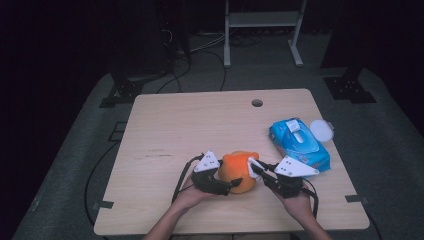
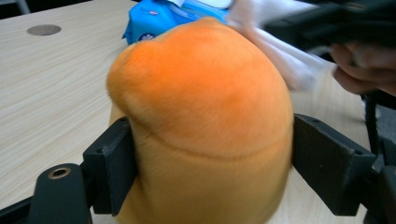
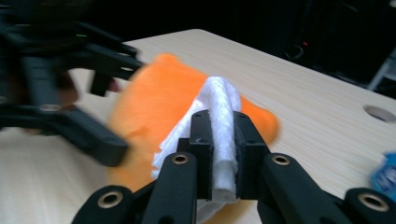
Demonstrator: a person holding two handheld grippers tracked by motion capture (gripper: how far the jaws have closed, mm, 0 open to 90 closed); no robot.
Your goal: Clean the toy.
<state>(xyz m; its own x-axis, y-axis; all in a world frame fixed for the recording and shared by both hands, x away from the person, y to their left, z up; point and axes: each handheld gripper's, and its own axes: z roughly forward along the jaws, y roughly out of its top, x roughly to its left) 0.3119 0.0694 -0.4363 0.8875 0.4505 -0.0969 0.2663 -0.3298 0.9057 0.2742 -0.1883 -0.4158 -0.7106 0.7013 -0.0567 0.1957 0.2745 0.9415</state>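
Observation:
An orange plush toy rests near the table's front edge, between the two hands. My left gripper is shut on the orange plush toy, its jaws pressed into both sides. My right gripper is shut on a folded white wipe, which lies against the toy. From above, the left gripper sits left of the toy. The right gripper comes in from the right, with the wipe touching the toy's upper right side.
A blue pack of wet wipes lies to the right of the toy, with a round white lid beside it near the table's right edge. A cable hole sits at the back of the wooden table.

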